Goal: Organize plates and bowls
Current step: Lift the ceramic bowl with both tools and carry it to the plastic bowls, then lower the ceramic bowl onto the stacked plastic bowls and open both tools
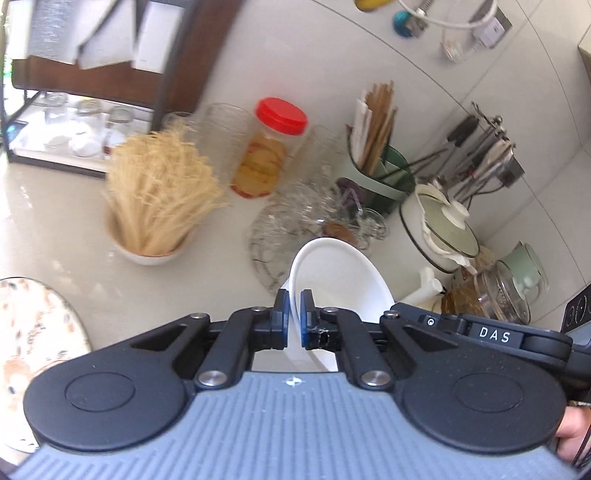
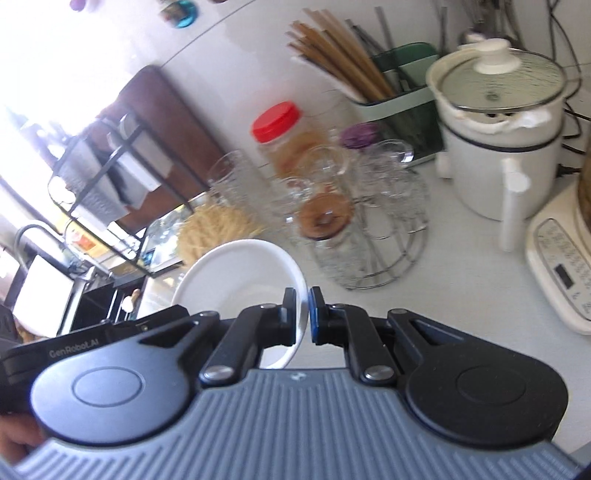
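Each hand-held gripper, left [image 1: 294, 317] and right [image 2: 302, 314], pinches the round white china bowl's [image 1: 340, 280] rim, lifting it level above the bench [image 1: 74, 221].

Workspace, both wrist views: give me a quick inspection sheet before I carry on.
Surface: pale countertop, crowded along the wall.
Job's things: one white bowl, gripped at opposite rims; patterned plate at left.
Clutter: red-lidded jar, glassware rack, chopstick holder, white pot, bowl of dried stalks.
Grippers: left tool and right tool both shut on the bowl rim.
Cables: white cord on the wall.
Surroundings: tiled wall, shelf rack.
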